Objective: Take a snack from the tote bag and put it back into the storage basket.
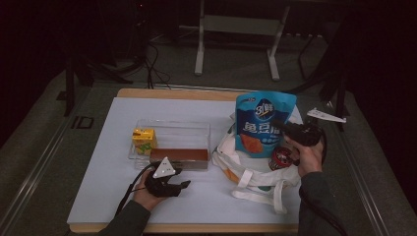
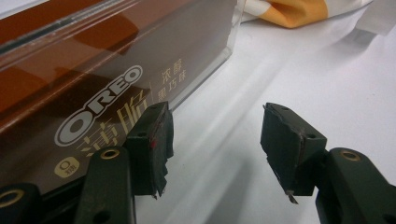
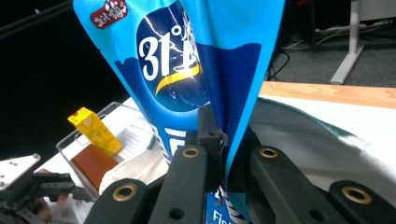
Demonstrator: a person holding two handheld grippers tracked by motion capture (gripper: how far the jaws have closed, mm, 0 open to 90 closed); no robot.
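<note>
Above the white tote bag (image 1: 251,172), the right gripper (image 1: 290,130) pinches the side edge of the blue snack bag (image 1: 264,125) and holds it upright, clear of the table (image 1: 98,196). Its jaws are pressed together on the film alone. The left gripper (image 1: 169,184) rests beside the clear tray (image 1: 172,129), jaws spread and gripping nothing, next to the brown biscuit box (image 2: 93,93). Risk: thin, slick film may slide out of the pinch, apparently shallow, and the snack bag may fall onto the red can (image 1: 281,158) or swing against the tray and the yellow carton (image 1: 143,139).
</note>
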